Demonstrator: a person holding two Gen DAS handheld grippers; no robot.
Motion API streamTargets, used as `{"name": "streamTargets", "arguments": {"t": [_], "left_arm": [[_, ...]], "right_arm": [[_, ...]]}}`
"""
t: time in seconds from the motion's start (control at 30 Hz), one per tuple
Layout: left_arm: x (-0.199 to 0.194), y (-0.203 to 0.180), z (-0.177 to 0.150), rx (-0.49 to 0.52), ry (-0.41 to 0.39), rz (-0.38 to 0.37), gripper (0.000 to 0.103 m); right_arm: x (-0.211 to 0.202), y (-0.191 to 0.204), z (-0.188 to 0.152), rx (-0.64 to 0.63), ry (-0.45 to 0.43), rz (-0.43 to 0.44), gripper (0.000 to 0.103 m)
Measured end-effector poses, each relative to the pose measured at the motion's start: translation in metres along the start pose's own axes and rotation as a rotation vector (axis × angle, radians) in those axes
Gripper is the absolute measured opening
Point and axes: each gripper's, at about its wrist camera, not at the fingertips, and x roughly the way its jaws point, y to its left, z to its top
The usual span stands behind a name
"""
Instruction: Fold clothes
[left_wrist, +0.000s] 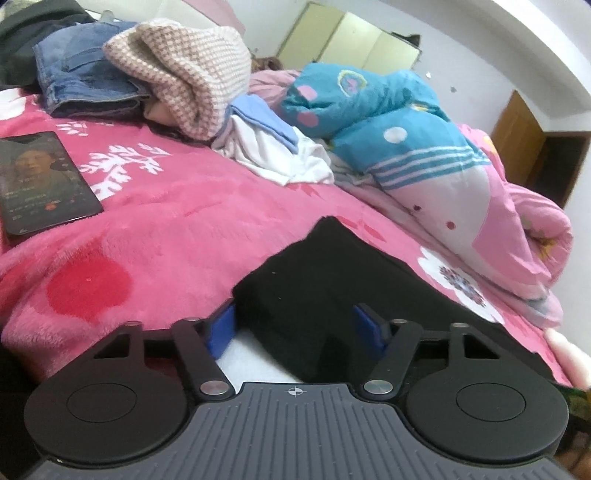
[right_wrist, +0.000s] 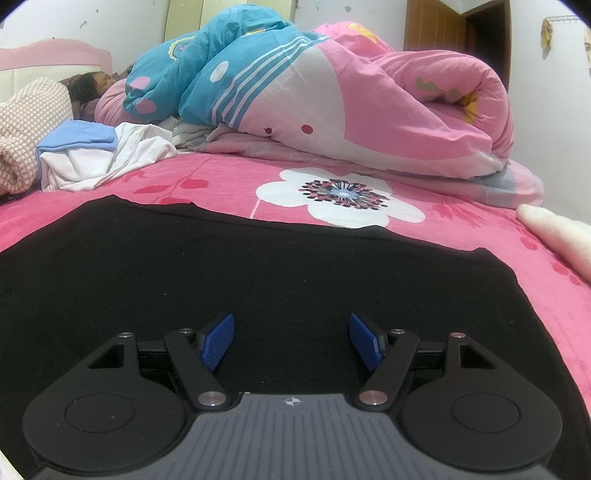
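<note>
One black garment (right_wrist: 258, 266) lies spread on the near part of the bed (left_wrist: 192, 221). At the far left of the bed are four more pieces of clothing: one folded pair of blue jeans (left_wrist: 85, 81), one pink-and-white checked knit (left_wrist: 192, 70), one light blue piece (left_wrist: 266, 118) and one white piece (left_wrist: 280, 155) under it. One dark garment (left_wrist: 29, 33) sits at the far left corner; its kind cannot be told. One phone (left_wrist: 40, 181) lies at the near left. One rolled quilt (right_wrist: 332, 99) fills the far right. Two tools show, the left tool (left_wrist: 295, 328) and the right tool (right_wrist: 291, 341), each with two blue pads.
</note>
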Motion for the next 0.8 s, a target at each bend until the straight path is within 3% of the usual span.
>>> {"name": "streamTargets", "arguments": {"t": [0.23, 0.4, 0.53, 0.7, 0.8], "left_arm": [[0.014, 0.002, 0.008, -0.029, -0.007, 0.018, 0.012], [0.017, -0.013, 0.02, 0.018, -0.051, -0.031, 0.006], [0.018, -0.04, 0.03, 0.095, -0.094, -0.113, 0.006], [0.023, -0.087, 0.031, 0.232, -0.101, -0.254, 0.005], [0.026, -0.12, 0.018, 0.38, -0.071, -0.364, 0.005]], "right_arm": [[-0.001, -0.001, 0.001, 0.007, -0.001, 0.001, 0.072], [-0.002, -0.005, 0.003, 0.036, 0.003, 0.015, 0.072], [-0.006, -0.015, 0.005, 0.11, 0.007, 0.053, 0.072], [-0.018, -0.055, 0.006, 0.374, -0.017, 0.151, 0.072], [-0.024, -0.081, 0.005, 0.519, -0.039, 0.187, 0.072]]}}
